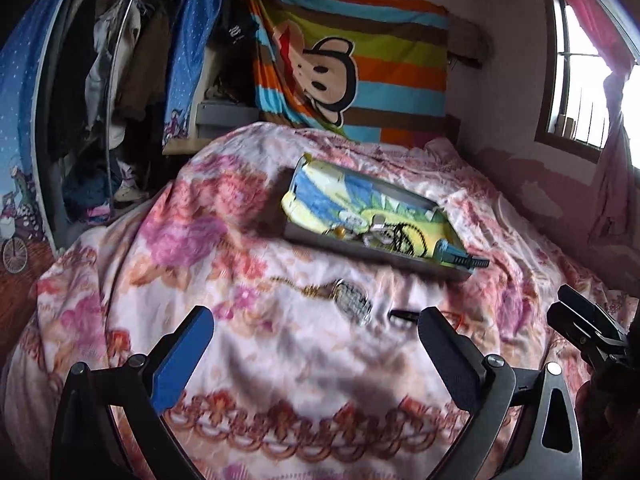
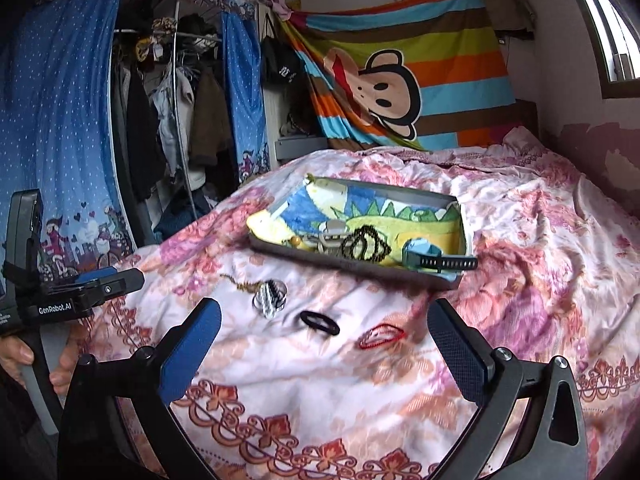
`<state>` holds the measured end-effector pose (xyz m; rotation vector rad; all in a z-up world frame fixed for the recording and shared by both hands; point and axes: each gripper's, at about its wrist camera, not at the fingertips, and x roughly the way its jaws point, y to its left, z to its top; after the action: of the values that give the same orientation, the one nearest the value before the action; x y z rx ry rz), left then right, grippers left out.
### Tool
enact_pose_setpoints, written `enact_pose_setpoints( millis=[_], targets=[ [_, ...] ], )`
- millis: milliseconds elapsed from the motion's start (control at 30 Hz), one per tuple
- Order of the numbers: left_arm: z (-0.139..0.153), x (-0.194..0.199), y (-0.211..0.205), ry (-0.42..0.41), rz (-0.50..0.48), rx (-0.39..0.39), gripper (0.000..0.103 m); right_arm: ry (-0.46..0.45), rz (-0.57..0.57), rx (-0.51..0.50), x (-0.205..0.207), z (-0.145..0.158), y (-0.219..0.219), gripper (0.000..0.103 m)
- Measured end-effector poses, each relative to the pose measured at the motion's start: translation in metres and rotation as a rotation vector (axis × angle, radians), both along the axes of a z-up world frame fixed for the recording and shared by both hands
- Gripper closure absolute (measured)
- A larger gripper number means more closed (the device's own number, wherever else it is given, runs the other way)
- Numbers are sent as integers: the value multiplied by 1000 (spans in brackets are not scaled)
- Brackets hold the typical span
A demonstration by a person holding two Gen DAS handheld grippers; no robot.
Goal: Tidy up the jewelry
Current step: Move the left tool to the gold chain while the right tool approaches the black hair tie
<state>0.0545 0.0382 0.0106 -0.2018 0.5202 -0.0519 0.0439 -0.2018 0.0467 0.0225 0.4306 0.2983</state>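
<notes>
Both your tools, left tool (image 1: pixel 316 332) and right tool (image 2: pixel 324 328), hover released over the bed; pendant necklace (image 2: pixel 269 298), black loop (image 2: pixel 320 323) and red loop (image 2: pixel 380 336) lie loose on the soft quilt (image 2: pixel 520 280) before the tray (image 2: pixel 352 266), so pinching could snag fabric or drop the chain.

Daylight glares white through the window (image 1: pixel 580 80) on my right, leaving the wardrobe (image 2: pixel 160 120) side dim, the bedspread (image 1: pixel 280 360) motion-smeared, and both fisheye views bent and dark at the corners.
</notes>
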Motion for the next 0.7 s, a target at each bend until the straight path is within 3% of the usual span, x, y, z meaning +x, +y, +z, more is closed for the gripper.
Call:
enact_pose_setpoints(
  millis=[300,700],
  targets=[
    [-17,6,-7,63,-17,46,0,89,-21,-50,11,-23,2,2],
    [-31,23,-10,156,-41,45,0,252,-29,-28,35,-47,-11,2]
  ],
)
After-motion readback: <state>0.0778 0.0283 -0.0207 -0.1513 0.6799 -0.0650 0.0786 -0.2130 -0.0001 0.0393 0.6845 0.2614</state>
